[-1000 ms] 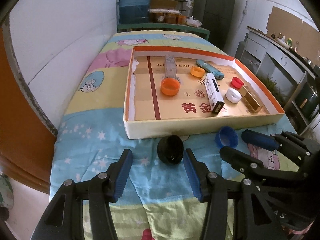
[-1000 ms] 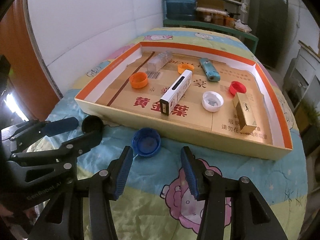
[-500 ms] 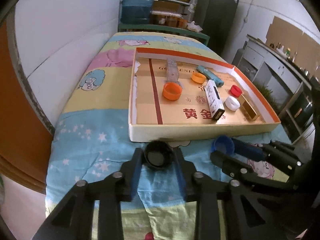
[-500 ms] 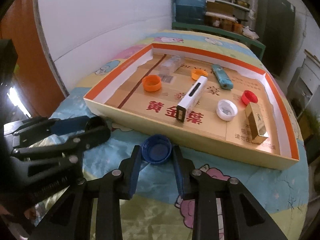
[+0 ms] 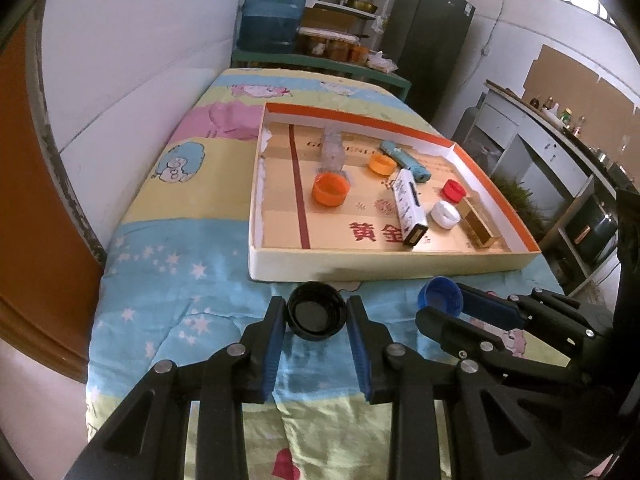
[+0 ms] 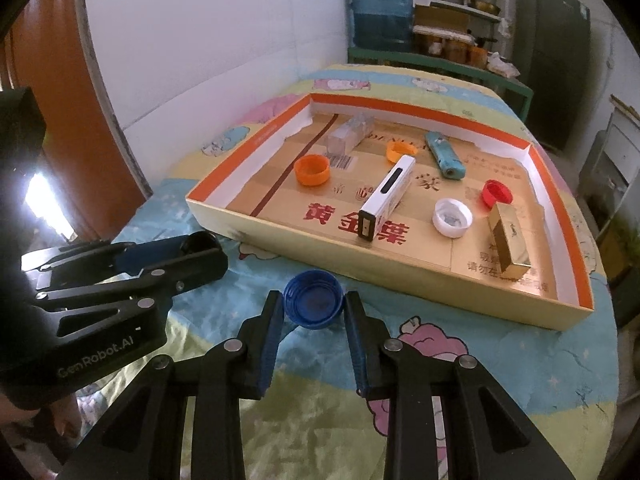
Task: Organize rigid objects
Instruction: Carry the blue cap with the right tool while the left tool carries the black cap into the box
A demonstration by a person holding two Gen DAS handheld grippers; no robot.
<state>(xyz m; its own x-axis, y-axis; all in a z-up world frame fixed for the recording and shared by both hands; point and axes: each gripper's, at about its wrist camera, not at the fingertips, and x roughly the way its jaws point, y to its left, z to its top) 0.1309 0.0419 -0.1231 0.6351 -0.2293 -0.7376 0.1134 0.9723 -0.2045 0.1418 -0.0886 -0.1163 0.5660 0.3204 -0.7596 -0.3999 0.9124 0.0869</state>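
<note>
The left gripper has its two blue pads pressed on the sides of a black cap, so it is gripping the cap, which sits open side up just in front of the near wall of the big box. The right gripper is closed the same way on a blue cap, also open side up, right by the box's near wall. Both caps are outside the box, over the bed cover with its stars and cartoon sheep; I cannot tell if the caps touch the cover or are lifted a little. The two grippers are side by side, the left one near the box's left corner. Inside the box lie many small things, all apart from each other: a big orange cap, a smaller orange cap, a clear plastic box near the back, a white and black stick lying slanted in the middle, a light blue lighter, a red cap, a white cap and a gold box lying on its side near the right wall. Behind the bed stands a big blue water jug on a green shelf
</note>
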